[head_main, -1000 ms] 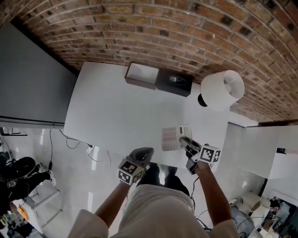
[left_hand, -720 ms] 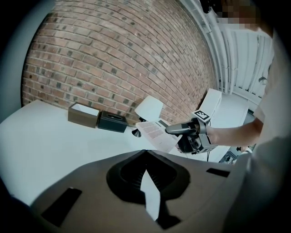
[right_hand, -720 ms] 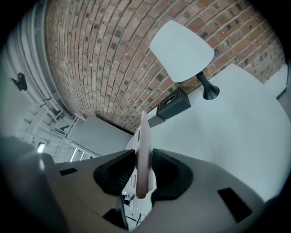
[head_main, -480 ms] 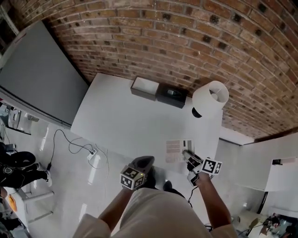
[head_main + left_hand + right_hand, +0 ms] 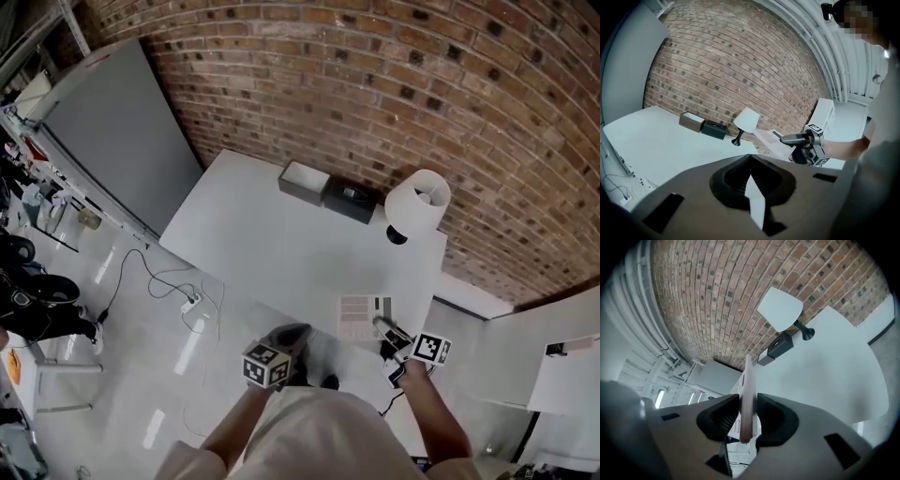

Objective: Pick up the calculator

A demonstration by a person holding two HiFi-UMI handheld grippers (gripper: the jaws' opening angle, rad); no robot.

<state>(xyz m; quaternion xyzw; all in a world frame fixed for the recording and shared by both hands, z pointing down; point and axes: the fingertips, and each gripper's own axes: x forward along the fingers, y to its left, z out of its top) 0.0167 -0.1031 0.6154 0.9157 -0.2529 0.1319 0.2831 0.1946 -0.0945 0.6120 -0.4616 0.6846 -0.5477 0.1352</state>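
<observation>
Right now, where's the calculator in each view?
Head view: calculator lower right of centre, held by the right tongs.
Left gripper view: right of centre, just right of the lamp's base.
Right gripper view: centre, edge-on, clamped between the jaws.
Shared landmark: white lamp.

Our left tongs (image 5: 292, 332) and right tongs (image 5: 381, 323): chunky dark grey, a black-and-white marker cube (image 5: 265, 365) behind each. We're wearing a pale beige shirt (image 5: 319, 433).
</observation>
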